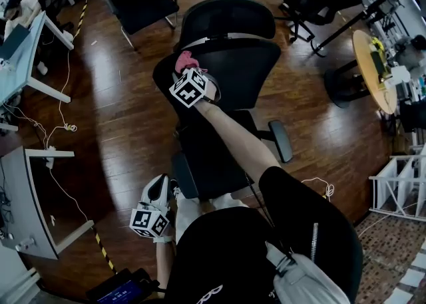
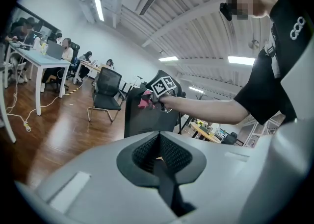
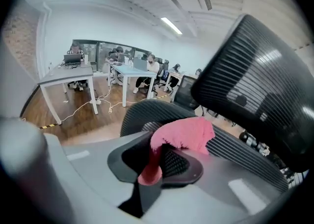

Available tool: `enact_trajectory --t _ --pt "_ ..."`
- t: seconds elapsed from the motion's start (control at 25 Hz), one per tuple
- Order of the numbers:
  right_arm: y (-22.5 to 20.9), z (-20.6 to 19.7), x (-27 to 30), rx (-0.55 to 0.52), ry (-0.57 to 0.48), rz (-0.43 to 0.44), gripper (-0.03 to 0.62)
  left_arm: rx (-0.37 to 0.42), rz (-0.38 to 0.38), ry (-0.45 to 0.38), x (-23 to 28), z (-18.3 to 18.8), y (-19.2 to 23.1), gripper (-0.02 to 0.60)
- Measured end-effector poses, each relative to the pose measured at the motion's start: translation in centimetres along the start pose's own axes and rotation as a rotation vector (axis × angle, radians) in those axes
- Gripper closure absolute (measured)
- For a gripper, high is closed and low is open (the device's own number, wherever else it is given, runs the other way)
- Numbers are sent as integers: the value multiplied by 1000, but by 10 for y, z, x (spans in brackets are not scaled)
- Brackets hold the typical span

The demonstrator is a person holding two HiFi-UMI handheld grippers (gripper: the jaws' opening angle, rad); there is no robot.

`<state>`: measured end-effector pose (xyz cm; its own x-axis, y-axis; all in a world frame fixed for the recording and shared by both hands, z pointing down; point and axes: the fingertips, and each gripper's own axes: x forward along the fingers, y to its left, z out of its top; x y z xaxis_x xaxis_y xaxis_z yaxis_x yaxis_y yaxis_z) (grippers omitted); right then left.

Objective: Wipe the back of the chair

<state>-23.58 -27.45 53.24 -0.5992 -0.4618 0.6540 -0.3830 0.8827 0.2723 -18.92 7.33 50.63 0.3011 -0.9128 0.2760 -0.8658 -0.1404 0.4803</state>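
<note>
A black mesh office chair (image 1: 219,143) stands at the centre of the head view on a wooden floor (image 1: 126,96). Its back (image 1: 233,63) is seen at about 12 o'clock from the seat, with the headrest (image 1: 229,20) just beyond it. A pink cloth (image 1: 186,62) is pressed to the upper edge of the back, toward its 10 o'clock corner. The cloth is pinched in the jaws of the right gripper (image 1: 190,73), which is held out on an extended arm.

In the right gripper view the jaws of the right gripper (image 3: 157,161) are narrowed on one fold of the cloth (image 3: 184,132). The rest of the cloth is bunched above them, against the curved mesh of the back (image 3: 147,112).

The left gripper (image 1: 153,213) is held low at 7 o'clock, well apart from the chair. In its own view the jaws of the left gripper (image 2: 159,164) are seen closed together with nothing between them.

The wiping step appears to be in hand, near the top of the back. For the next stroke, the cloth would need to be drawn across or down the mesh with steady pressure and a firm pinch kept. The chair may swivel or roll if it is pushed hard.

A white tabletop (image 1: 23,40) is seen at 9 o'clock.
</note>
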Motion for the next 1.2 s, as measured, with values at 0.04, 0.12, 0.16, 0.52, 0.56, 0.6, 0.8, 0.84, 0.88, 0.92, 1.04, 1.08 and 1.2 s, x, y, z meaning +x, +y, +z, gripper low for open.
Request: enact_trajectory --t 0.04,0.12,0.16,0.52,0.56,0.6,0.8,0.84,0.88,0.92,1.04,1.08,1.2 --pt "8 5 2 -7 -9 10 551 -2 4 0 -3 0 2 589" --pt "26 16 6 -18 -30 33 551 -3 10 2 -9 -1 6 589" --pt "34 22 8 -24 -43 44 551 -4 12 3 -12 -1 9 589" --pt "113 54 10 -85 -189 233 551 -24 7 20 -29 -7 18 589" --pt "125 56 9 -101 -208 269 551 -23 3 29 -28 -8 18 589" --pt "138 58 8 -118 -226 304 551 -19 -1 40 -27 -9 18 589" --pt "174 51 10 -179 -265 401 551 9 -16 84 -16 -13 15 589" --pt "172 47 12 -172 -263 401 551 14 -19 89 -13 -12 13 589" --pt "168 43 14 -159 -260 396 551 19 -21 93 -10 -12 11 589" --pt "162 38 16 -142 -255 386 551 23 -24 97 -8 -12 9 589" --pt "134 19 22 -63 -222 329 551 27 -30 105 -2 -14 2 589" --pt "122 12 24 -31 -208 304 551 27 -34 109 0 -16 -1 589" --pt "82 -7 24 56 -179 240 549 29 -49 127 8 -21 -11 589"
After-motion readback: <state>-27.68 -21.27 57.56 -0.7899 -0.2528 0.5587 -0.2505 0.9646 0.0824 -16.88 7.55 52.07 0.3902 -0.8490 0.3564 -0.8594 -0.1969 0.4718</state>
